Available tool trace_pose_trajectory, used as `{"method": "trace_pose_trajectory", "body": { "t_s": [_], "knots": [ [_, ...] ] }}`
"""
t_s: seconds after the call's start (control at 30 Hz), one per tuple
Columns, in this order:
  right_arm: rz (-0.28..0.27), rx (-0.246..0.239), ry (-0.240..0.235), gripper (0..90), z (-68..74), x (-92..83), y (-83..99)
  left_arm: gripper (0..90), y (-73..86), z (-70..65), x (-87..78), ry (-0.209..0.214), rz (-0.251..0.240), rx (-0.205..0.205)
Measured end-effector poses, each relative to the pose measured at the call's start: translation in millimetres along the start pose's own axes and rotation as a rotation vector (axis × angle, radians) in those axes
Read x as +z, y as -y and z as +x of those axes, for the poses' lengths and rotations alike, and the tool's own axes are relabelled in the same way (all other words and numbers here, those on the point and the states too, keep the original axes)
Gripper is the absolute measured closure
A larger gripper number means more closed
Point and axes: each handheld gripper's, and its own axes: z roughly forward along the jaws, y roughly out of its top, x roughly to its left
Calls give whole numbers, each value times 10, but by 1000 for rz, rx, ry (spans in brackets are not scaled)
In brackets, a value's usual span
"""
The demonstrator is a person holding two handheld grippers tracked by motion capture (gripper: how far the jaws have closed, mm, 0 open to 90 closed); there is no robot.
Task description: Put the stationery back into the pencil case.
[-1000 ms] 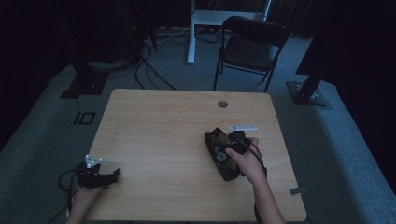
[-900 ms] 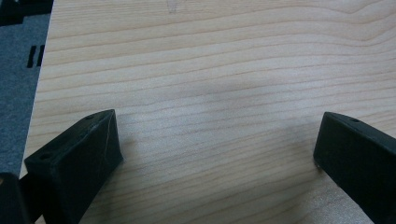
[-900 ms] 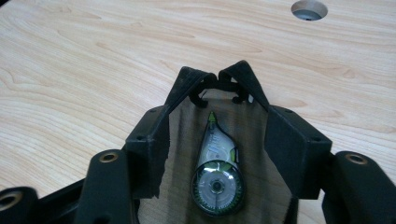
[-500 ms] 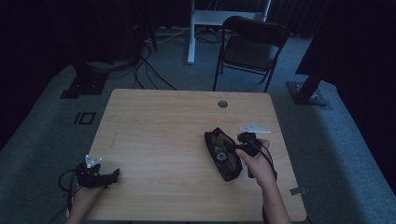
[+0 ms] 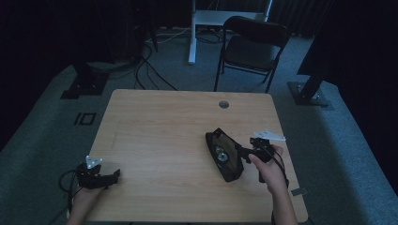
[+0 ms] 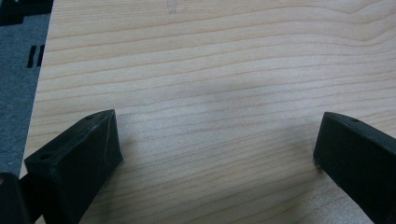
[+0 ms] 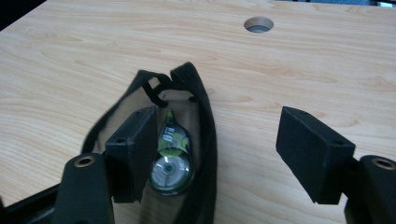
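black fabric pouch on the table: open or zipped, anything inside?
Open. The black fabric pouch gapes along its top in the right gripper view, showing a tan lining and a green and clear round tape dispenser inside. The right gripper is open over it.

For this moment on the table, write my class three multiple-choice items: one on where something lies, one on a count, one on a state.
1. Where does the green-and-clear tape dispenser lie?
A. inside the open black pouch
B. beside the table's round hole
C. under the left gripper

2. How many chairs stand beyond the table?
A. none
B. one
C. three

3. How do the right gripper's jaws stand?
A. shut on the pouch
B. shut on nothing
C. open

Answers: 1 A, it shows through the pouch's mouth. 2 B, a single dark folding chair. 3 C, the jaws stand wide apart, one inside the pouch's mouth.
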Motion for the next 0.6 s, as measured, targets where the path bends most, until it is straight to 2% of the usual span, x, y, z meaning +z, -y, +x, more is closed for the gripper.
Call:
{"method": "trace_pose_trajectory", "body": {
  "t_s": [0.2,0.37,0.6],
  "knots": [
    [-7,-7,13,268,-66,-8,111,8,0,0,0,0,1,1],
    [-24,14,23,267,-167,-30,212,8,0,0,1,0,-1,0],
    [-3,29,58,243,-304,-2,401,8,0,2,0,-1,1,3]
  ]
}}
